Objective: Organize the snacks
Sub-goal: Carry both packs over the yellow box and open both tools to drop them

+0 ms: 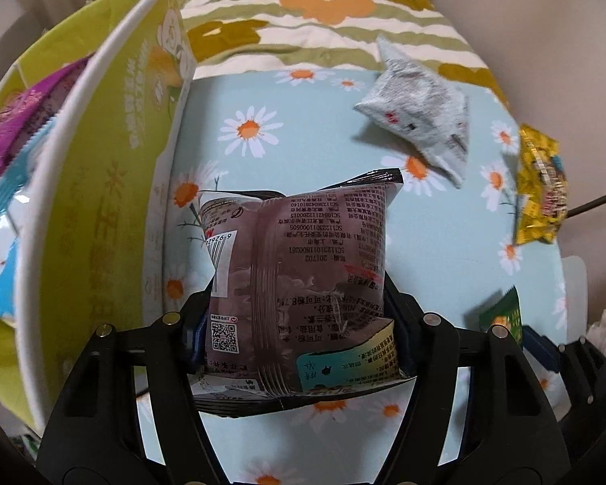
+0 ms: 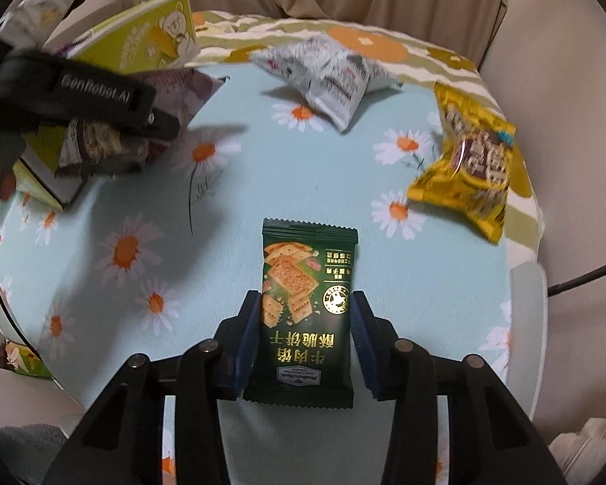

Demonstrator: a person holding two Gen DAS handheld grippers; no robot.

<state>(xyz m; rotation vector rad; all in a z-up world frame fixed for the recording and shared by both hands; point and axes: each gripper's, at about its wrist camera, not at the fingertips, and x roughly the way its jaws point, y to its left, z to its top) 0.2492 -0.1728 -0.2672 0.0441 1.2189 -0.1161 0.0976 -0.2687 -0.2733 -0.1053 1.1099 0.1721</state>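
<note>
Because the job is to gather loose snacks into one place, the cloth (image 2: 303, 186) with daisies fills the middle of both views as the sorting ground, and the box (image 1: 101, 186), lime green with a white rim, stands open at the left of the left wrist view, probably as the collecting bin; a purple pack (image 1: 24, 121) and a blue pack (image 1: 8, 218) already lie inside it, both cut off by the frame edge, so their kind is unclear. Next in size, the brown pack (image 1: 299, 266) sits centre frame in the left wrist view, clamped between the fingers of the left gripper (image 1: 299, 323), lifted off the cloth just beside the box wall, apparently on its way in; its print faces away upside down and its lower edge is hidden behind the fingers. Lower centre in the right wrist view, the green pack (image 2: 307, 311) lies flat on the cloth between the spread fingers of the right gripper (image 2: 305, 343), which stand apart on either side with gaps showing, seemingly lined up for a grab not yet made. Toward the upper right, the grey pack (image 2: 331, 76) and the yellow pack (image 2: 472, 161) wait on the cloth, both blurred so their labels cannot be read.
</note>
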